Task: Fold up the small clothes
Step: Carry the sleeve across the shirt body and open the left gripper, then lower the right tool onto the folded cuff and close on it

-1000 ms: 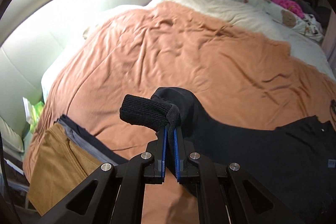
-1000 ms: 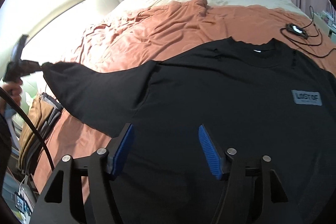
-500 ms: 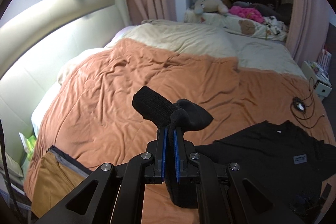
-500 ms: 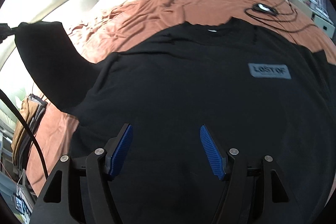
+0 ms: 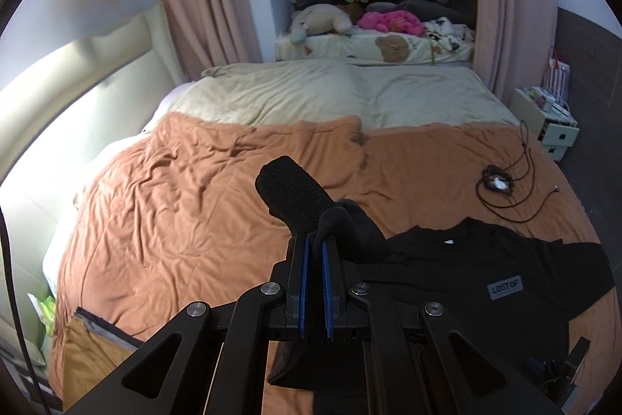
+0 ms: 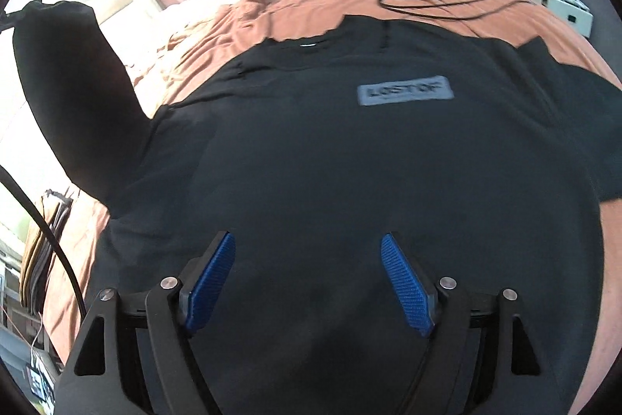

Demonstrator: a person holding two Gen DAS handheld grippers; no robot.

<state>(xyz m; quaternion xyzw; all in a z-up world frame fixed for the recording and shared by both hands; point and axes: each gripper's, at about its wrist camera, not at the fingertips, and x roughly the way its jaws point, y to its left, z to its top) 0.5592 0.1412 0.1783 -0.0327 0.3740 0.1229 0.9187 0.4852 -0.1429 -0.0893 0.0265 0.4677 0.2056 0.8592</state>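
A black T-shirt (image 6: 350, 162) with a grey "LOST OF" patch (image 6: 404, 90) lies front up on the orange bedspread (image 5: 175, 212); it also shows in the left wrist view (image 5: 486, 282). My left gripper (image 5: 315, 244) is shut on the shirt's sleeve cuff (image 5: 291, 193) and holds it raised above the bed. In the right wrist view the lifted sleeve (image 6: 74, 92) hangs at the far left. My right gripper (image 6: 307, 251) is open and empty, low over the shirt's lower body.
A stack of folded clothes (image 5: 93, 349) lies at the bed's left edge. A black cable with a small device (image 5: 497, 181) lies on the bedspread beyond the collar. Cream duvet (image 5: 330, 92), plush toys (image 5: 322, 20) and a white nightstand (image 5: 544, 119) are behind.
My left gripper has lifted the sleeve higher and swung it toward the shirt's body. My right gripper has moved forward over the shirt, still open.
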